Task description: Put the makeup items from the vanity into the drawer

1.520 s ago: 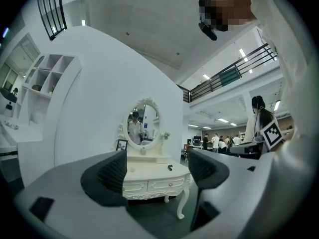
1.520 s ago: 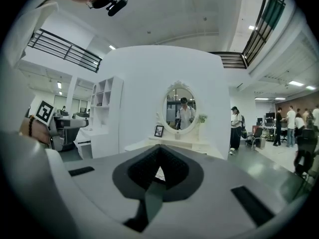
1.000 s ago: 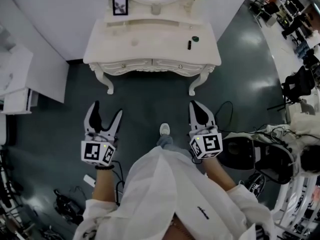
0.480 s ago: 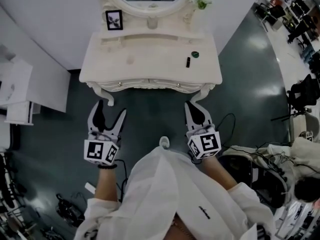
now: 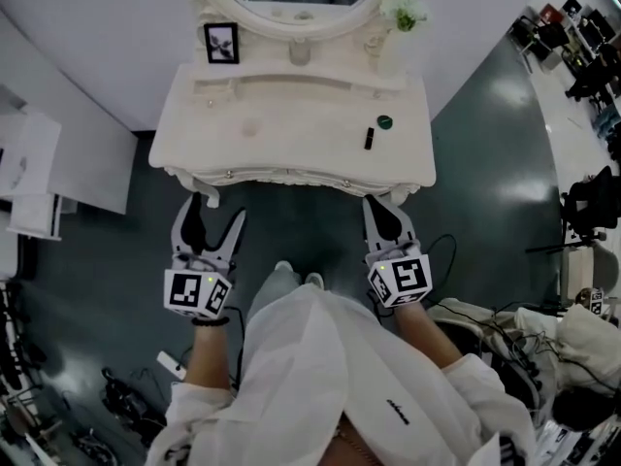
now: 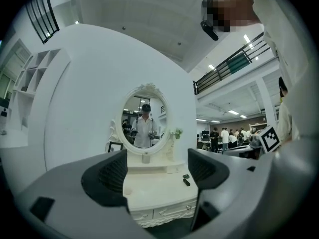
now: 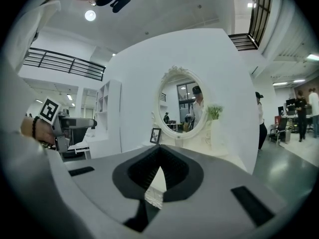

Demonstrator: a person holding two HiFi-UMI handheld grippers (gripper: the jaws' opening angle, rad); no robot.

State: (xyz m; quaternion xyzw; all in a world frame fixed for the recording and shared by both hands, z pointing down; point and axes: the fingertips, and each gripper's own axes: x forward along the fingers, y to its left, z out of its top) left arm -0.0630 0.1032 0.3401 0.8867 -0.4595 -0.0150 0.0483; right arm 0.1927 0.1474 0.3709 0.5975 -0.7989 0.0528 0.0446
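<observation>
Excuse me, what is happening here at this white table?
A person in a white coat stands before a white carved vanity table, holding a two-jaw gripper in each hand. The left gripper has its jaws apart and the right gripper has them together. Both hold nothing and are short of the table. A small black tube and a round dark green case lie on the tabletop's right side. The front drawers look closed, so nothing is put away yet.

The right gripper (image 7: 159, 151), jaws together with nothing between, faces the oval mirror (image 7: 183, 103).
</observation>
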